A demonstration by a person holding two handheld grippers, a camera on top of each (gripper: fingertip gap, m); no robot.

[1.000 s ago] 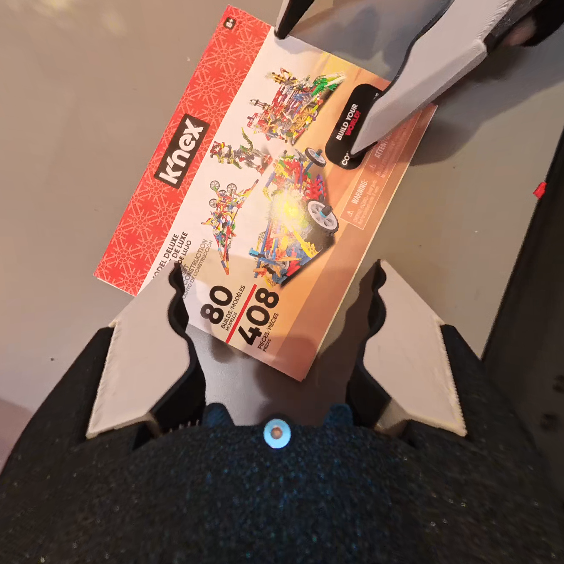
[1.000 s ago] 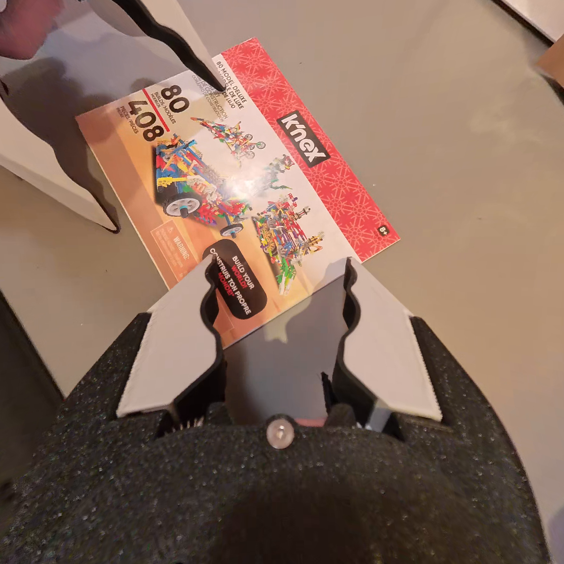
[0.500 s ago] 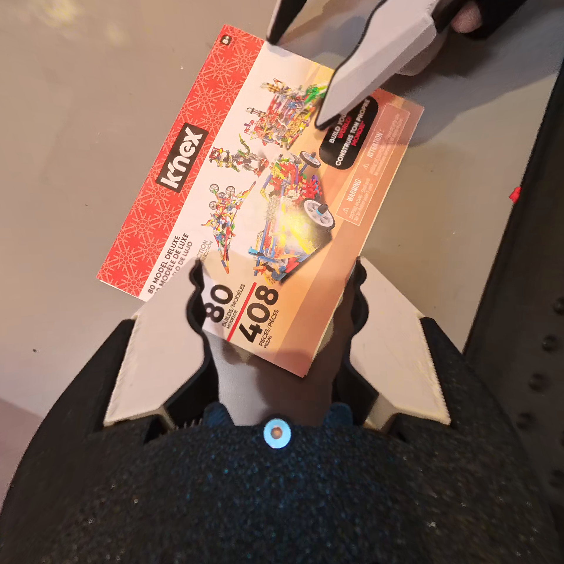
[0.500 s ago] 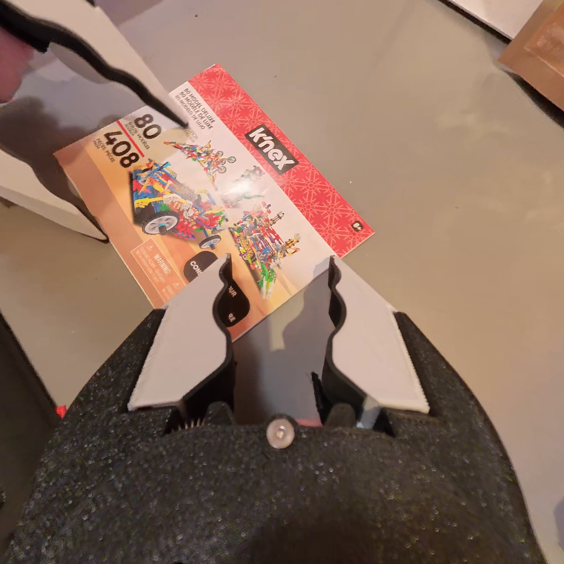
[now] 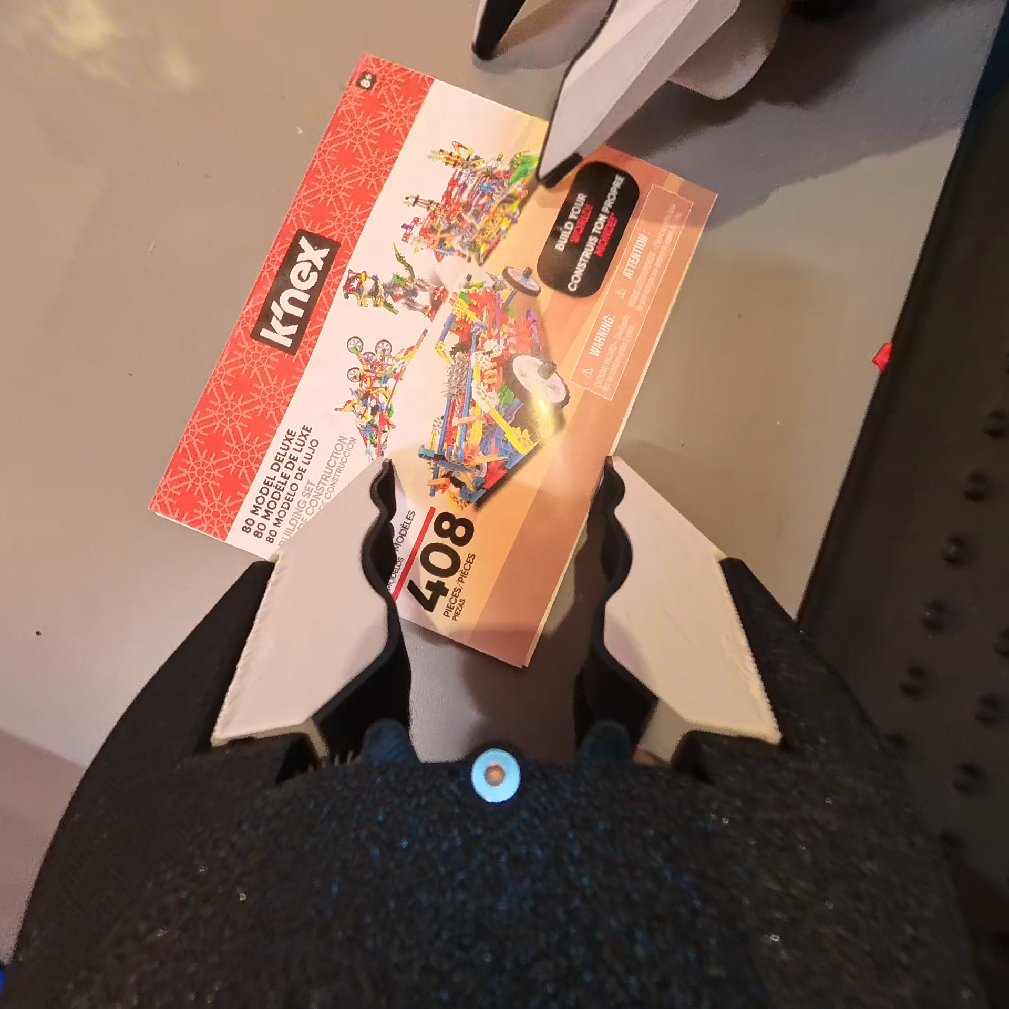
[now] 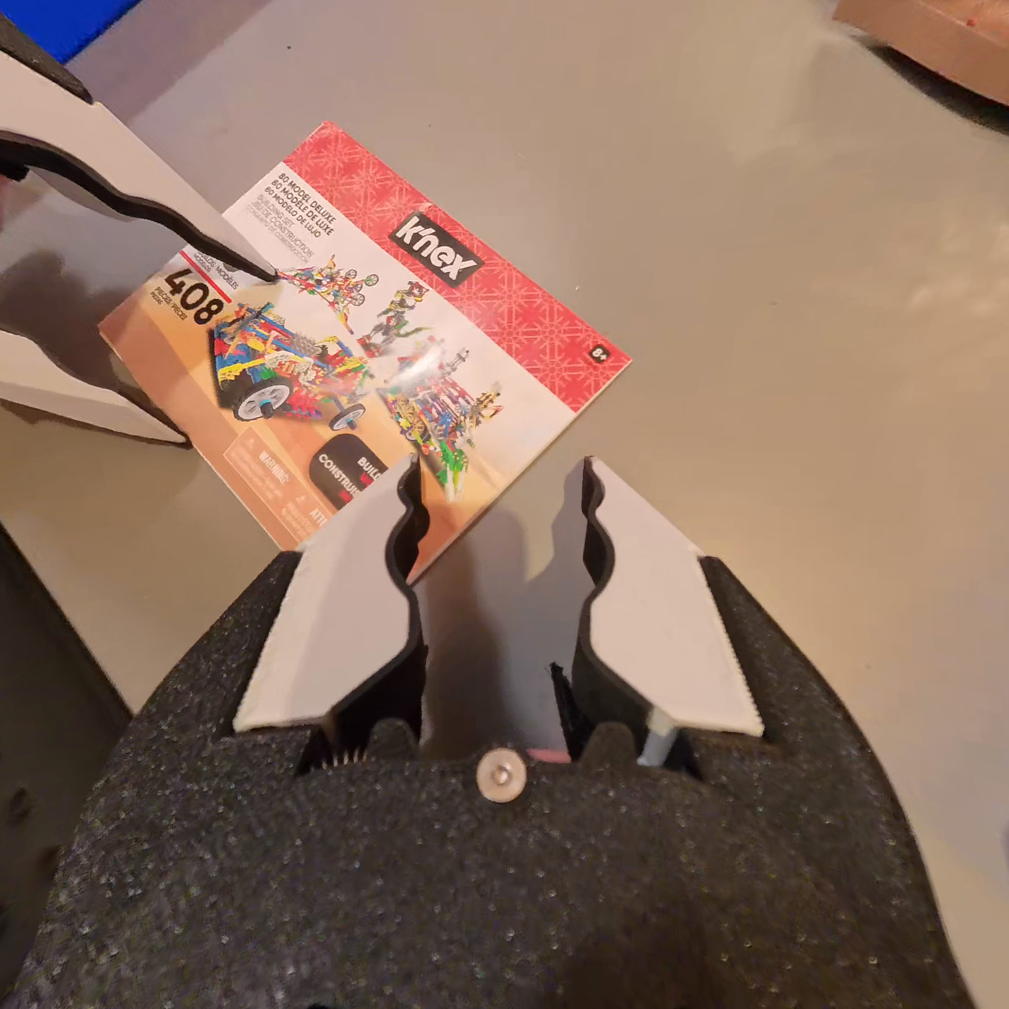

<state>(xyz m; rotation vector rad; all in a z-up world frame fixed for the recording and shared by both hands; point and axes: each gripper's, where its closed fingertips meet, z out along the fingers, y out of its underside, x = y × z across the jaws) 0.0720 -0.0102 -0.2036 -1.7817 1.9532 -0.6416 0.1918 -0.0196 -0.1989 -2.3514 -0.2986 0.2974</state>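
A glossy building-set instruction booklet [image 5: 437, 338] with a red band and pictures of colourful models lies flat on the grey table [image 5: 136, 218]. My left gripper [image 5: 497, 464] is open, its fingers astride the booklet's near corner, low over the table. My right gripper [image 6: 500, 460] is open at the opposite end of the booklet [image 6: 371, 349], its left finger over the cover and its right finger over bare table. Each view shows the other gripper at the far end: the right gripper [image 5: 516, 114] and the left gripper [image 6: 226, 355].
A black perforated surface [image 5: 955, 491] runs along the table's right side in the left wrist view, with a small red bit [image 5: 882, 355] at its edge. A brown cardboard piece [image 6: 928, 49] lies at the far right in the right wrist view. About 11 cm separates my left fingertips from the small red bit [image 5: 882, 355].
Both grippers have narrowed their jaws. The left gripper has moved forward over the booklet's corner. The right gripper has drawn back and to the right along the booklet's edge.
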